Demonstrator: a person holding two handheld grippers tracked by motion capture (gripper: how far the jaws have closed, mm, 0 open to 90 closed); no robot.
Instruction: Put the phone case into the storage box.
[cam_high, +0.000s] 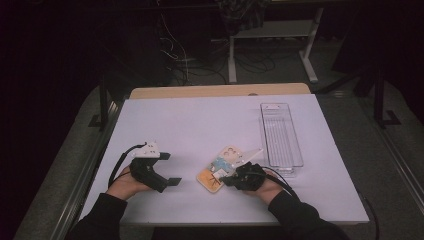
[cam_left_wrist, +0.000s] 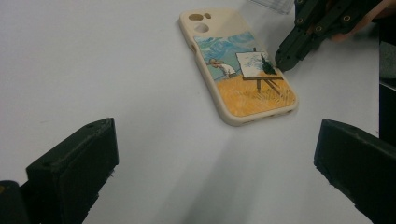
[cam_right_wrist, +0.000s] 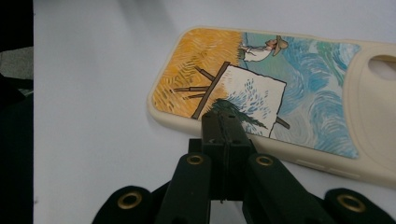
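Observation:
A cream phone case (cam_high: 218, 169) printed with a painter at an easel in a yellow field lies flat on the white table (cam_high: 200, 125), picture side up. My right gripper (cam_high: 226, 181) is shut with nothing between its jaws, and its tip rests over the case's painted easel (cam_right_wrist: 243, 100). The left gripper view has that same tip (cam_left_wrist: 282, 60) on the case (cam_left_wrist: 238, 70). My left gripper (cam_high: 170, 169) stands open to the left of the case, jaws wide apart with only bare table between them (cam_left_wrist: 215, 172).
A clear plastic tray (cam_high: 280, 137) lies at the right of the table, just beyond the case. A wooden board edge (cam_high: 220, 91) shows at the table's far side. Beyond it stand table legs and cables on a dark floor.

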